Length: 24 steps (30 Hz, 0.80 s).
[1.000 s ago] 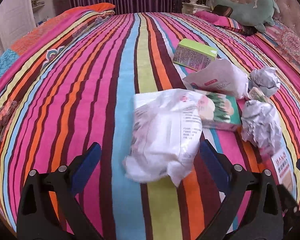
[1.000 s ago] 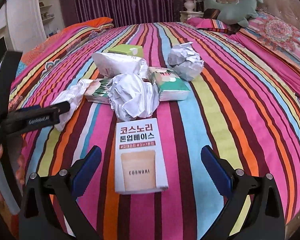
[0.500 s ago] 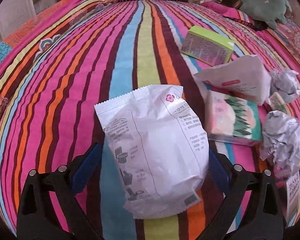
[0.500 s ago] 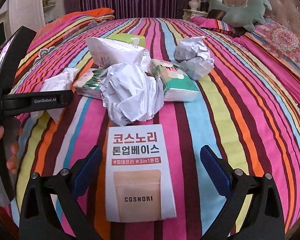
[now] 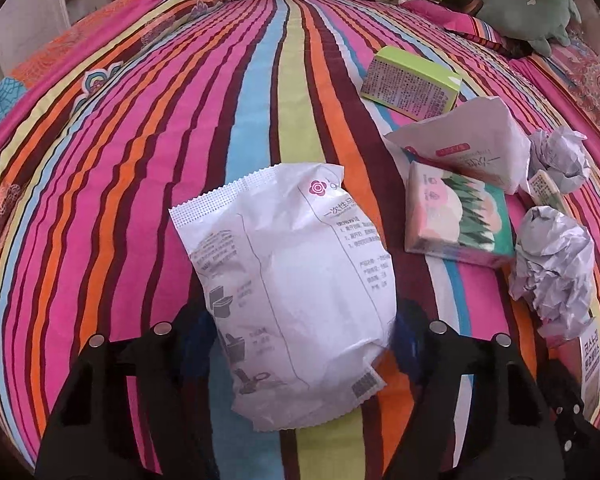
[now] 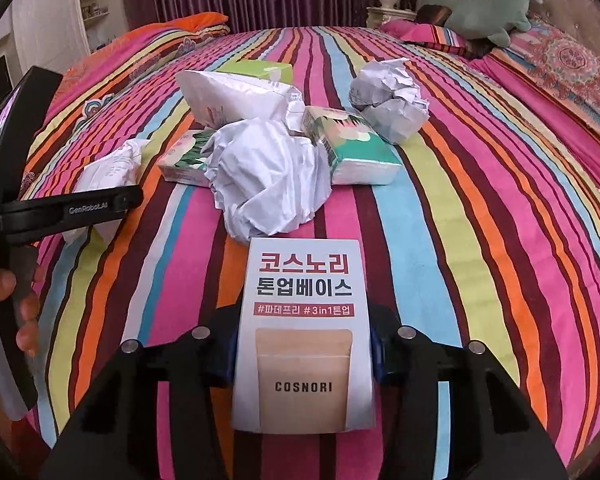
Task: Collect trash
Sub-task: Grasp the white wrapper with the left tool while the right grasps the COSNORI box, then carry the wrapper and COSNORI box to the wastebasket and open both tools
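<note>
Slippage threatens: left tongs (image 5: 304,328) closing on puffy white packet (image 5: 288,280); right tongs (image 6: 304,356) pinch bowed COSNORI card (image 6: 304,332).

**Trash spread over the striped bed**

A puffy white wrapper (image 5: 296,280) printed with grey toilet pictograms sits nearest the bed's near edge. Beside it lies a flat white COSNORI card (image 6: 304,332) with red Korean lettering. Farther in, toward the bed's middle, cluster a large crumpled paper ball (image 6: 268,176), two green tissue packs (image 6: 352,148), a white pouch (image 6: 236,96) and a second paper ball (image 6: 388,100). A lime-green box (image 5: 410,82) lies farthest back.
</note>
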{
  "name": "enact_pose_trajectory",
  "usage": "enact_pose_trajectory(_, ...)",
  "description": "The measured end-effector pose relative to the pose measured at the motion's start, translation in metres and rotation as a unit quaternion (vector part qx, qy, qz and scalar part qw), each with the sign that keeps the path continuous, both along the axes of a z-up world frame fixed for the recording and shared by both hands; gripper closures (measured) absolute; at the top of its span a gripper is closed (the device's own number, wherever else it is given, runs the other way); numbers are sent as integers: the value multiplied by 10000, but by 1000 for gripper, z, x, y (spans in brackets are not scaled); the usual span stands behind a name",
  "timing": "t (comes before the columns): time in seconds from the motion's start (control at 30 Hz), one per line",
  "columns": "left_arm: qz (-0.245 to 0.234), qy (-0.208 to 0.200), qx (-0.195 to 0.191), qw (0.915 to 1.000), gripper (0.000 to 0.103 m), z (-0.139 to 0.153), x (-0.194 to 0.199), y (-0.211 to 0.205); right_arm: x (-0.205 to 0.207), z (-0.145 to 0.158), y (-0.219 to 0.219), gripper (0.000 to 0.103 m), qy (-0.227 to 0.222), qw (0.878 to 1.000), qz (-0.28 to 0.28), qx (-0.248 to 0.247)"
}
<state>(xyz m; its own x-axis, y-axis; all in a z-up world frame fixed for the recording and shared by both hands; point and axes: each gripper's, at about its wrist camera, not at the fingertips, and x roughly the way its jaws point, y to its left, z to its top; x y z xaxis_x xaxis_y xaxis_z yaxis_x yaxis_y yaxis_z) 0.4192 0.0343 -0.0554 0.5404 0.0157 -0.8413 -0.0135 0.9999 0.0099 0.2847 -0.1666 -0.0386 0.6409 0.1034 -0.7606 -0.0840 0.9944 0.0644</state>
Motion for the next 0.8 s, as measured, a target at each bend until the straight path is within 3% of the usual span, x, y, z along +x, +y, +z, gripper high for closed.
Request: enact_pose_trajectory(0.8, -23, -323, -71, 9994, 32, 48, -107, 7, -65, 39, -17, 58, -241, 9992, -250, 189)
